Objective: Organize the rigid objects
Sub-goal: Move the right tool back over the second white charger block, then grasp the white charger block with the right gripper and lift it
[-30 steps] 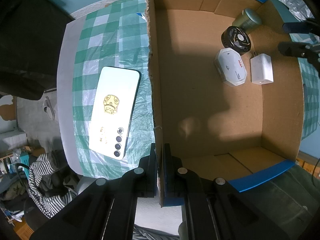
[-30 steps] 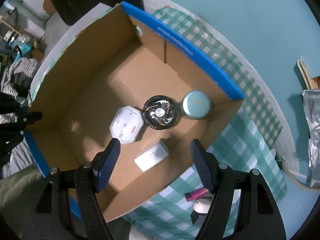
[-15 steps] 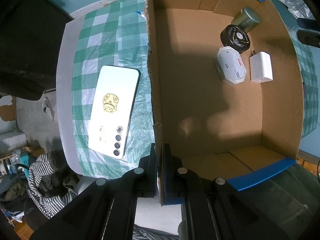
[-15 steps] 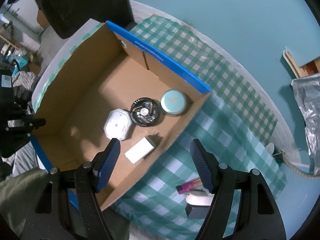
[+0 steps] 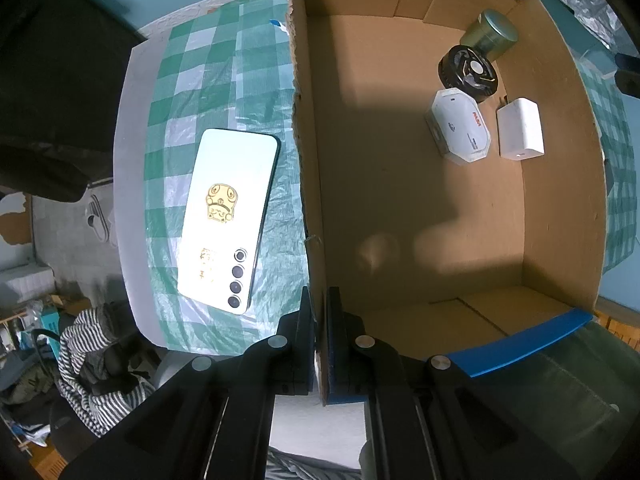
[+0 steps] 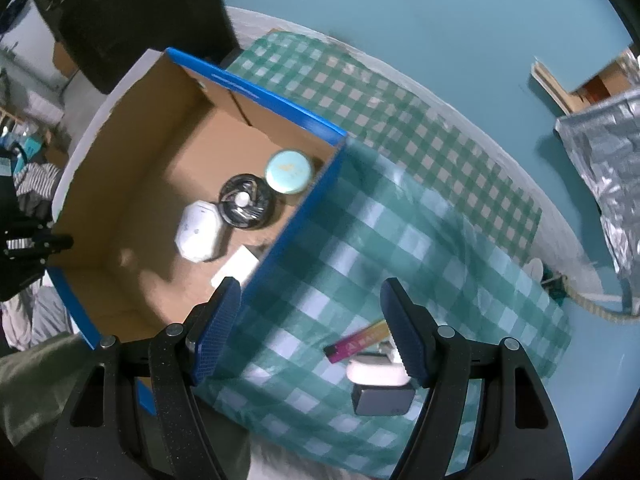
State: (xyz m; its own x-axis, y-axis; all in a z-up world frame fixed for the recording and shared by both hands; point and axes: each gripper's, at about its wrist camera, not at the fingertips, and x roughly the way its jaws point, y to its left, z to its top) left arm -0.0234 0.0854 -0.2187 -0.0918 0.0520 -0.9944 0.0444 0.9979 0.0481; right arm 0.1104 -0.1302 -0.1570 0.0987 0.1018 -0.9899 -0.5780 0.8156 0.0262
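My left gripper is shut on the near wall of the cardboard box, pinching its edge. Inside the box lie a round tin, a black fan, a white octagonal device and a white charger block. A white phone lies face down on the checked cloth left of the box. My right gripper is open and empty, above the cloth just right of the box. A pink lighter, a white oval thing and a dark block lie by its right finger.
The green checked cloth covers a round table. A silver foil bag stands at the right, a rope trails by the table edge. Striped clothing and clutter lie on the floor at the left. A dark chair stands behind the box.
My right gripper has moved right and up, from over the box's contents to over the cloth beside it, still open. The left gripper keeps its hold on the box wall.
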